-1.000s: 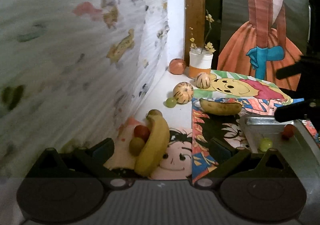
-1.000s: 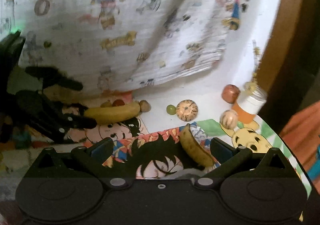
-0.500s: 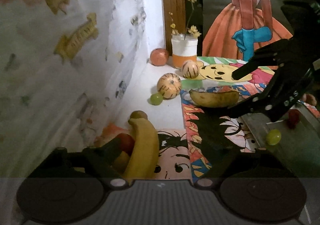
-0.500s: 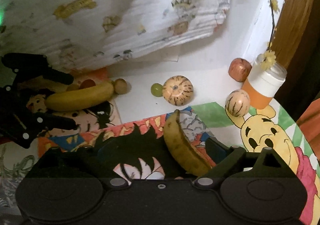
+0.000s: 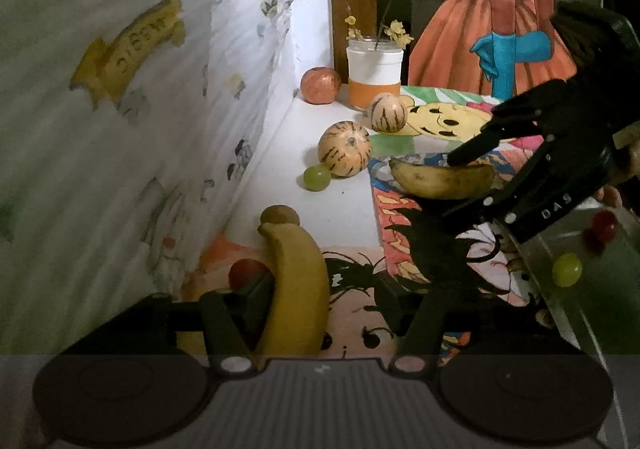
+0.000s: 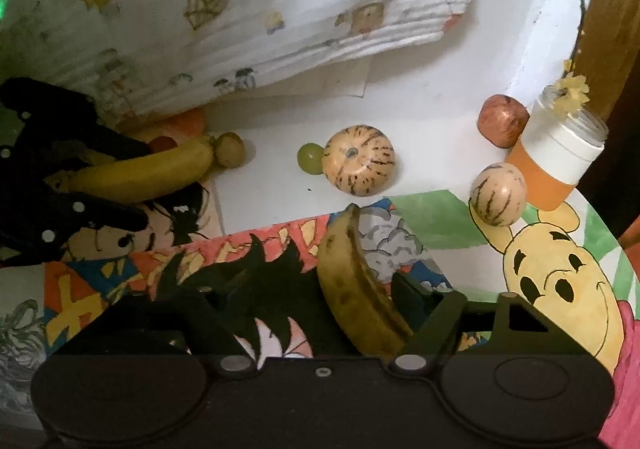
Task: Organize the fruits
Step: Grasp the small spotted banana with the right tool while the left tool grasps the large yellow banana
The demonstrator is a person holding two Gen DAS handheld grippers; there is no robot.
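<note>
Your left hand-held gripper (image 5: 324,301) and right hand-held gripper (image 6: 320,301), jaws just closing, each straddle a banana on the desk (image 5: 344,205): yellow banana (image 5: 298,289) left, spotted banana (image 6: 356,285) right, neither visibly pinched.

The room is dim. Light falls on the white wall (image 5: 304,21) and the bare far strip of the table (image 5: 340,205), while its near edge and the grippers' bodies sink into black. Small fruit cast soft shadows. The patterned cloth (image 6: 240,1) smears slightly, and both fisheye views bend and darken at the corners.
</note>
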